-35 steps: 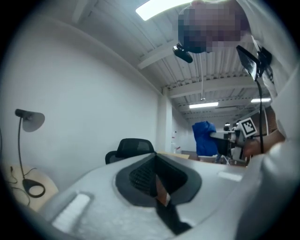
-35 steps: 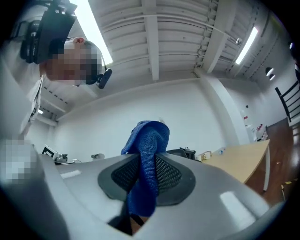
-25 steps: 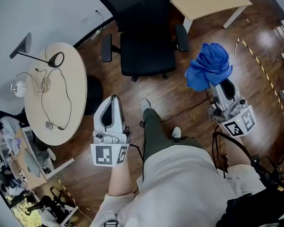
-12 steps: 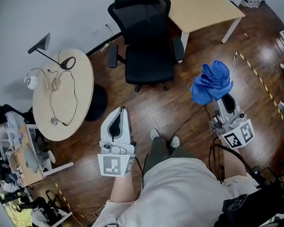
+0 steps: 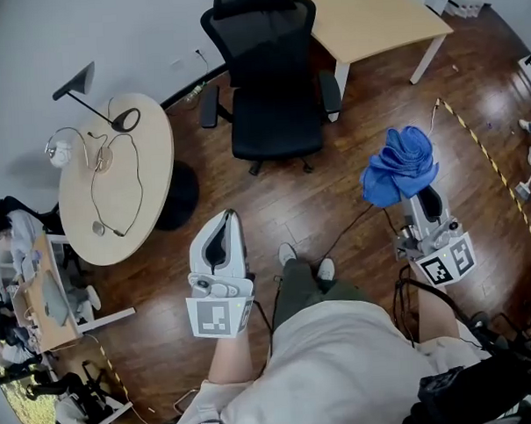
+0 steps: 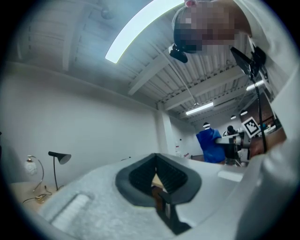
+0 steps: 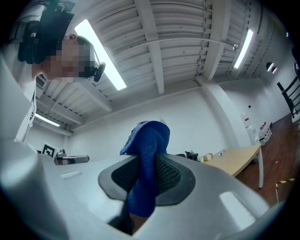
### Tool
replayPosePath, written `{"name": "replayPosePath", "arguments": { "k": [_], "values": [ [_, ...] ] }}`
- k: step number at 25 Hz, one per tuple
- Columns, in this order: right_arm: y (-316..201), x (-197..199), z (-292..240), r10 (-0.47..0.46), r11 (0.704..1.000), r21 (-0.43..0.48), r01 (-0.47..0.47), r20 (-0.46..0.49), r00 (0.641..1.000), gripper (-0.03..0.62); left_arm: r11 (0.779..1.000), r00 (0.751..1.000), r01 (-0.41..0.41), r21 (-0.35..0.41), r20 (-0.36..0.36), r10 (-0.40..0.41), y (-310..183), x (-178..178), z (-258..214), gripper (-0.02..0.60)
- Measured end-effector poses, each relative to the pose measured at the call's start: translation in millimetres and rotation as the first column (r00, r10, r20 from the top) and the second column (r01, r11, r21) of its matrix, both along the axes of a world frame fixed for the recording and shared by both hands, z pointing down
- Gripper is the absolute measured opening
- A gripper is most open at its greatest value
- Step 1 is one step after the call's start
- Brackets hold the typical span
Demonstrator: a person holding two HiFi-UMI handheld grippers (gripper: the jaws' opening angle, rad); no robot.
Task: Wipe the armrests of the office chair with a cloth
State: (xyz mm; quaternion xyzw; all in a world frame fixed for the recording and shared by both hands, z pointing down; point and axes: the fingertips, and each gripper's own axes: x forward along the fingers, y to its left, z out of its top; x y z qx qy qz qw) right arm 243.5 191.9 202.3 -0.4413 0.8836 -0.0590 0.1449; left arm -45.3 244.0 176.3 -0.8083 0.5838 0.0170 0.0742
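Approach: our right gripper [image 5: 418, 198] clamps the cloth [image 5: 402, 164], left gripper [image 5: 224, 221] closed empty; next, reach the chair [image 5: 273, 92] armrests [image 5: 330, 91].

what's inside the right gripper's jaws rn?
A blue cloth, clamped by the right gripper and bunched up past the jaws. The pinched part and the cloth's lower end are covered by the gripper body.

Bright ceiling strips, fisheye edges, sharp

Dark wood floor [image 5: 274, 198], round table [image 5: 153, 159] w/ lamp [image 5: 80, 81], rect. desk [image 5: 371, 18], white wall [image 5: 64, 31]
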Motion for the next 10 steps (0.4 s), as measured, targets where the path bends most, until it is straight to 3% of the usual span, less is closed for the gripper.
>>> {"name": "replayPosePath", "arguments": {
  "k": [10],
  "values": [
    [-5.9, 7.1, 0.4, 0.025, 1.0, -0.002, -0.025, -0.006, 1.0, 0.083, 1.0, 1.0, -0.022, 0.015, -0.018, 0.022, -3.8, 7.7, -1.8, -0.003]
  ]
}}
